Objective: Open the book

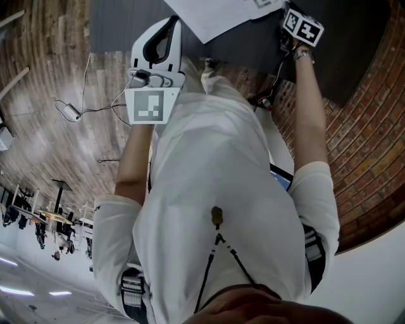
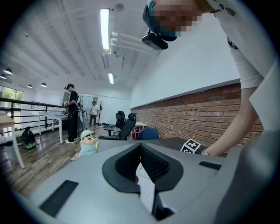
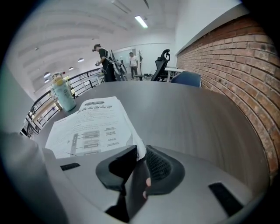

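Observation:
The book [image 3: 89, 127] is a thin white printed booklet lying on the dark grey table [image 3: 188, 118]; the head view shows it at the top edge as the book [image 1: 215, 16]. My right gripper [image 3: 141, 154] points down at its near corner. That corner's page edge stands between the jaws, which are apart and do not press it. In the head view only its marker cube [image 1: 302, 26] shows, right of the book. My left gripper [image 2: 140, 151] is held nearly level at the table's edge, left of the book, as the left gripper [image 1: 166, 31]. A white printed page [image 2: 147, 190] sits pinched deep between its narrow jaws.
A teal bottle with a cartoon figure on top [image 3: 62, 94] stands at the table's far left, seen also as the figure [image 2: 89, 142]. A brick wall [image 3: 245, 65] runs along the right. People [image 2: 72, 111] and office chairs [image 3: 164, 61] are far behind. Cables [image 1: 69, 111] lie on the wooden floor.

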